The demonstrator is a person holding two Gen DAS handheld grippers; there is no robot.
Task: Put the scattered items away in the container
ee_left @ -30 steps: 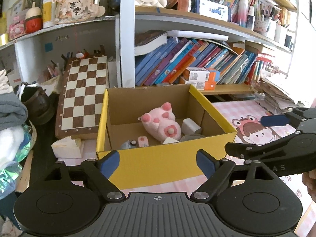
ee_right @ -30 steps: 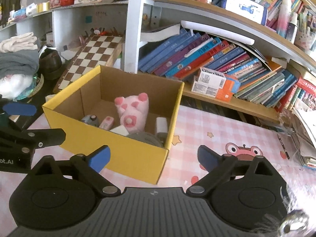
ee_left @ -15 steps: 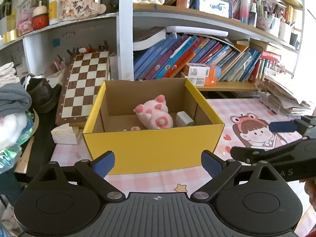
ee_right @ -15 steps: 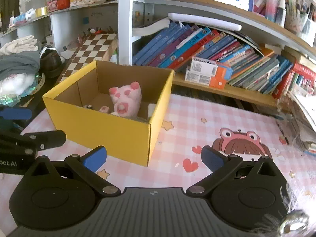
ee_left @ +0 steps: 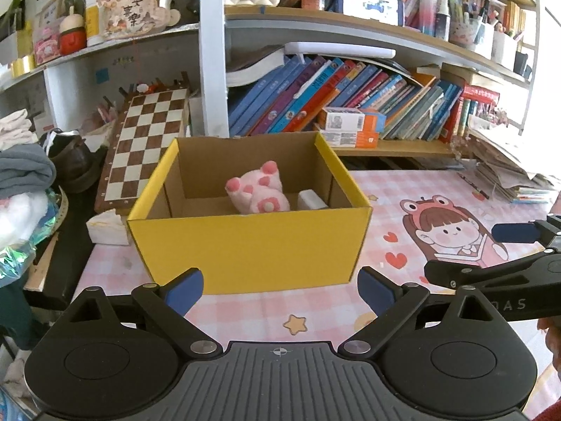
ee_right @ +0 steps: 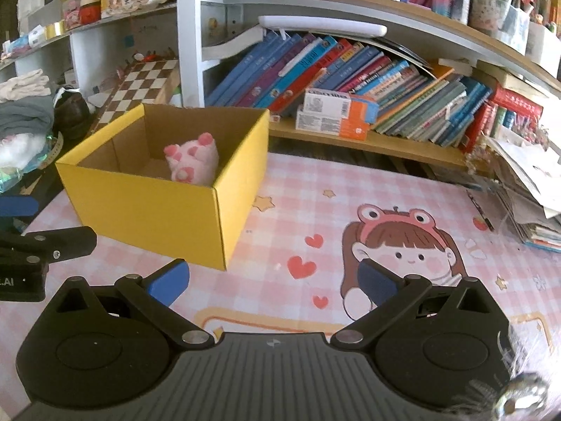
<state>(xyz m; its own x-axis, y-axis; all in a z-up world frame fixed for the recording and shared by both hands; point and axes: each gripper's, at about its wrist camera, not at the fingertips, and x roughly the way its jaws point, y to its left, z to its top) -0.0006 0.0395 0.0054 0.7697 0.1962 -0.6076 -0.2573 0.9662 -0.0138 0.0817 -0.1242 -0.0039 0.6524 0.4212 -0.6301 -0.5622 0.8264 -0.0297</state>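
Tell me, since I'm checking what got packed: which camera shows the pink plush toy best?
The left wrist view: the pink plush toy faces the camera inside the yellow box. In the right wrist view, the box's near wall hides its lower part.

Work surface: table covered by a pink checked mat [ee_right: 368, 210] printed with a cartoon girl, hearts and stars. Resting directly on it: one open yellow cardboard box [ee_left: 250, 242] at the left-rear, and a white tissue wad [ee_left: 107, 228] just beside the box's left wall. Remaining mat area bare.
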